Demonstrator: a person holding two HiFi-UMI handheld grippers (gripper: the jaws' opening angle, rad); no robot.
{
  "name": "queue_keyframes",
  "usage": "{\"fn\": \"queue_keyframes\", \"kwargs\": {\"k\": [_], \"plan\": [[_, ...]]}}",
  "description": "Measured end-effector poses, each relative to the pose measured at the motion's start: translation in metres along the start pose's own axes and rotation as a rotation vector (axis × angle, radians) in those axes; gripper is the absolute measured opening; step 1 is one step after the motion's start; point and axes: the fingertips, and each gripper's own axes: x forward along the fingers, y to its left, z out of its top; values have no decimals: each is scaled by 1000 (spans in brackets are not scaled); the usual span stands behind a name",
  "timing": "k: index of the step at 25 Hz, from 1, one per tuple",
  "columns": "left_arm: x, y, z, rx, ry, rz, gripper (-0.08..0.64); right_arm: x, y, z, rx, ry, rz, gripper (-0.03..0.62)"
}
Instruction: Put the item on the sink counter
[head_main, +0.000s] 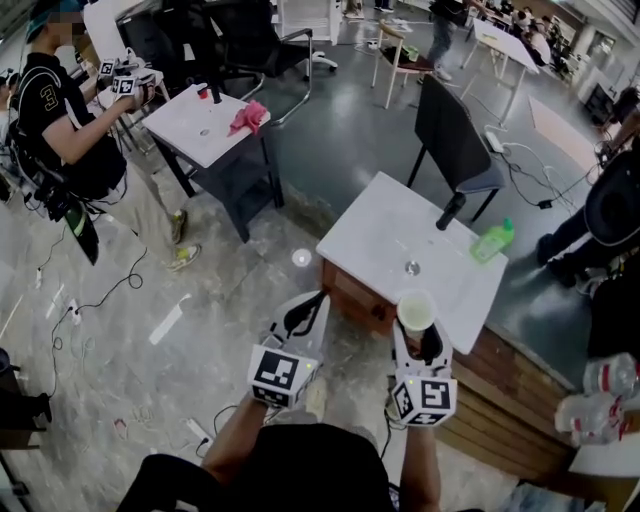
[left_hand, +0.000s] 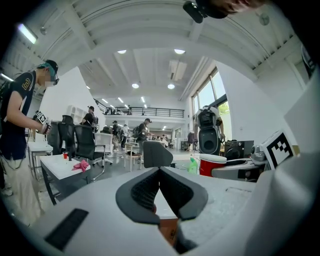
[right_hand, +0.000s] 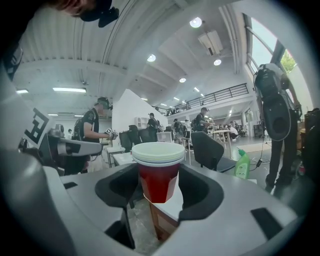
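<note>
Holding the left gripper (head_main: 316, 300) out at near left, jaws clenched tip to tip on nothing, pointing roughly level toward the near left corner of the white tabletop (head_main: 375, 225). Carrying the red cup (head_main: 416, 310) in the right gripper (head_main: 417, 335) just to the right, jaws grasping its red wall on both sides below the pale rim, cup standing upright, long axis vertical, mouth up. Hovering the cup off the surface at the tabletop's near edge; judging from the right gripper view, sitting over the near corner rather than well over the top. Facing bare tabletop just beyond the jaws, with the small drain (head_main: 412, 267) farther on, then the black spout (head_main: 451, 211) and green bottle (head_main: 493, 241) at far right. Probably needing only a short push away and a lowering by the right hand, the nearer one.
</note>
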Motion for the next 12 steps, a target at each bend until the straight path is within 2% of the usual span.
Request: {"fn": "queue_keyframes", "kwargs": {"k": [12], "plan": [[28,37,7,-3,-7,-7,2,46,4,7,3,-2,-5,253]]}}
